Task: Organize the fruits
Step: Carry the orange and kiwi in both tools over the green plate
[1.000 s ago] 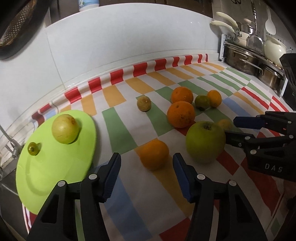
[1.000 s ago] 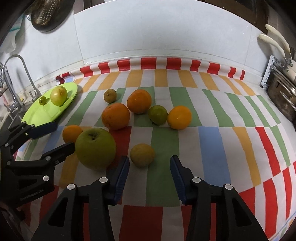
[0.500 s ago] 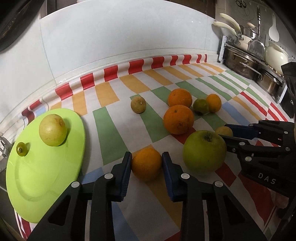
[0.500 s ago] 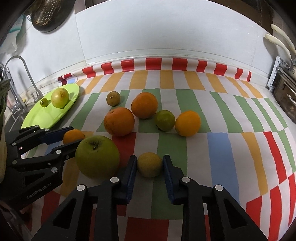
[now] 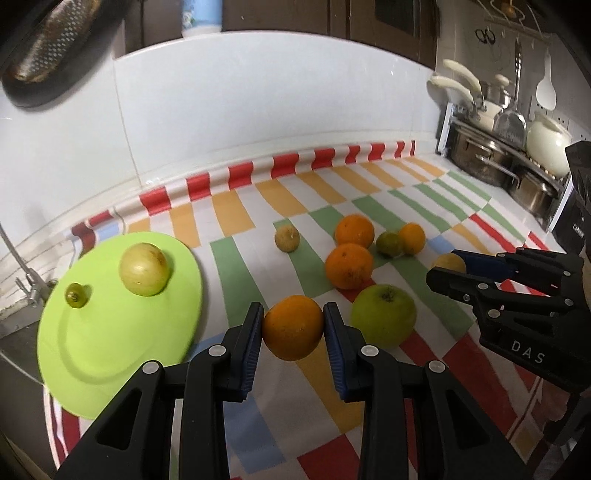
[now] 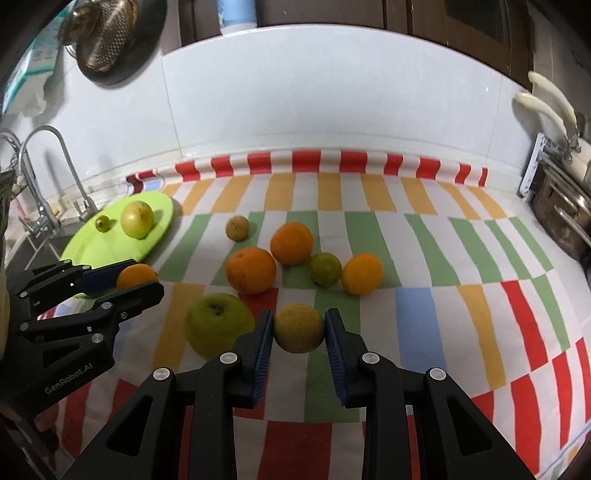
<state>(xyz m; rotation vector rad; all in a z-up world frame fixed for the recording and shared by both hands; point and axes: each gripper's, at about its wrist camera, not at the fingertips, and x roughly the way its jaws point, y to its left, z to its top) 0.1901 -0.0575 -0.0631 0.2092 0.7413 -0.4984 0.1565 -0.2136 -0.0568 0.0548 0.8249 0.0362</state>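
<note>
My left gripper is shut on a small orange, held just above the striped cloth beside the lime-green plate. The plate carries a yellow-green fruit and a tiny green one. My right gripper is shut on a yellow-brown fruit, lifted off the cloth next to the big green apple. In the right wrist view the left gripper shows at the left with its orange. Two oranges, a green citrus, a further orange and a small brownish fruit lie on the cloth.
A white tiled wall backs the counter. A sink with taps lies left of the plate. Steel pots on a rack stand at the right end, with a black box nearer. A strainer hangs on the wall.
Both grippers closed on their fruits: the left on the small orange, the right on the yellow-brown fruit. Both then rose, lifting the fruits off the cloth.
</note>
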